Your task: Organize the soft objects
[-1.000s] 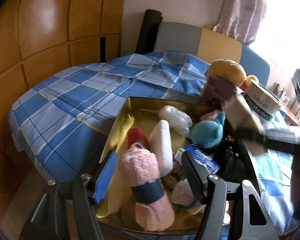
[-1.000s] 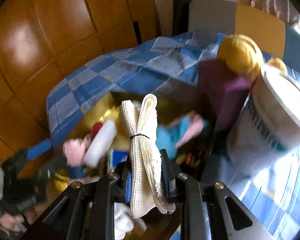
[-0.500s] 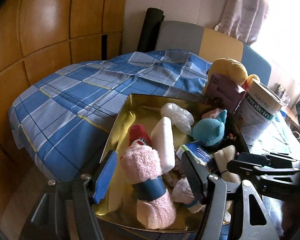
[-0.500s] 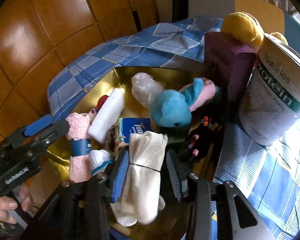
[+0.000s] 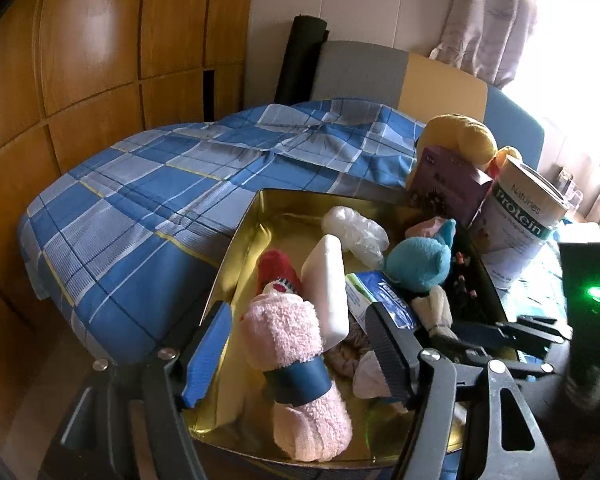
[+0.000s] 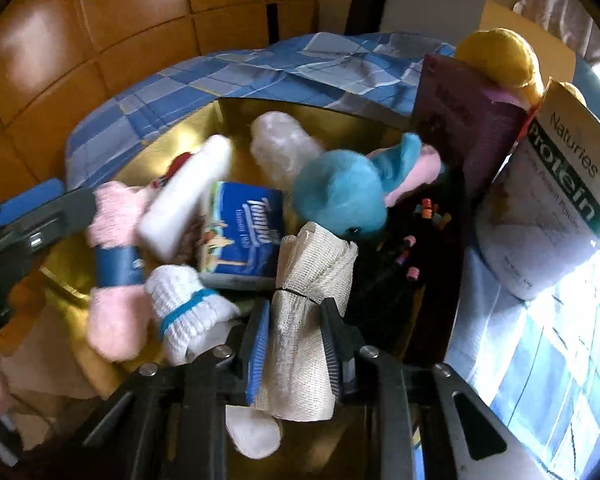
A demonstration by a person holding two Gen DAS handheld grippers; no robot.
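Note:
A gold tray point(image 5: 240, 248) on the bed holds several soft items. My left gripper point(image 5: 296, 308) straddles a pink rolled towel point(image 5: 288, 336) with a blue band; its jaws are opening and the blue pad stands clear of the towel. My right gripper point(image 6: 295, 306) is low over the tray's near right side, and its jaws are closing on a cream mesh cloth roll point(image 6: 312, 264) tied with a black band, pads against it. A teal plush point(image 6: 340, 196), a blue tissue pack point(image 6: 240, 236), a white block point(image 5: 326, 280) and a white banded roll point(image 6: 184, 304) lie around it.
A protein can point(image 5: 520, 224), a purple box point(image 5: 444, 192) and a yellow plush point(image 5: 456, 136) crowd the tray's far right. A blue plaid sheet point(image 5: 160, 200) covers the bed to the left. Wooden panels point(image 5: 100, 60) stand behind. A black beaded item point(image 6: 412, 248) lies in the tray.
My right gripper has come down into the tray with the cream cloth roll, its jaws widening briefly, then narrowing again. The left gripper has stayed over the pink towel.

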